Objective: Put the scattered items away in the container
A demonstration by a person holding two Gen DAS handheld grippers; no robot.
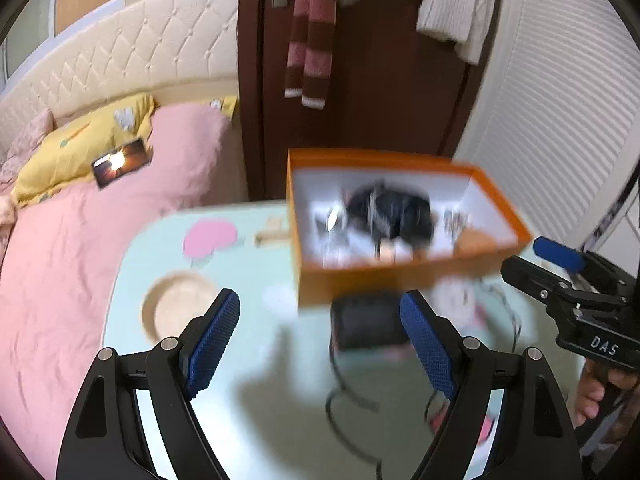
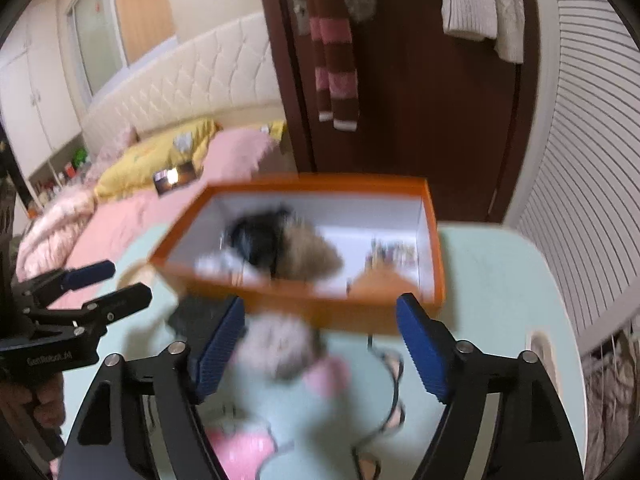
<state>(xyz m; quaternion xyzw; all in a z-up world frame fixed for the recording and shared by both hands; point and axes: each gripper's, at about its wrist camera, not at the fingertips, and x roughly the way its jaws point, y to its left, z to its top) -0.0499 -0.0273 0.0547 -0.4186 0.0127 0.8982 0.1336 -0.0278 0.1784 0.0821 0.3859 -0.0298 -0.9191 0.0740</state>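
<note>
The orange box [image 1: 360, 280] with a white inside stands on the pale green table [image 1: 256, 364] and holds a dark bundle [image 1: 394, 210], a brown fluffy item [image 2: 308, 258] and small bits. My left gripper [image 1: 320, 344] is open above the table, with a black square device [image 1: 368, 322] lying between and beyond its fingertips, untouched. My right gripper [image 2: 320, 348] is open too, over a blurred grey and pink fluffy item [image 2: 280, 346] just before the box [image 2: 320, 304]. A black cable [image 2: 394, 392] loops on the table. Each gripper also shows in the other's view, the right one [image 1: 536, 262] and the left one [image 2: 124, 282].
A round wooden dish [image 1: 176, 312], a pink heart shape [image 1: 210, 238] and a small wooden piece [image 1: 272, 234] lie left of the box. A pink item [image 2: 244, 452] sits near the front edge. A bed with pink bedding [image 1: 80, 248] borders the table's left; a brown door [image 1: 380, 80] stands behind.
</note>
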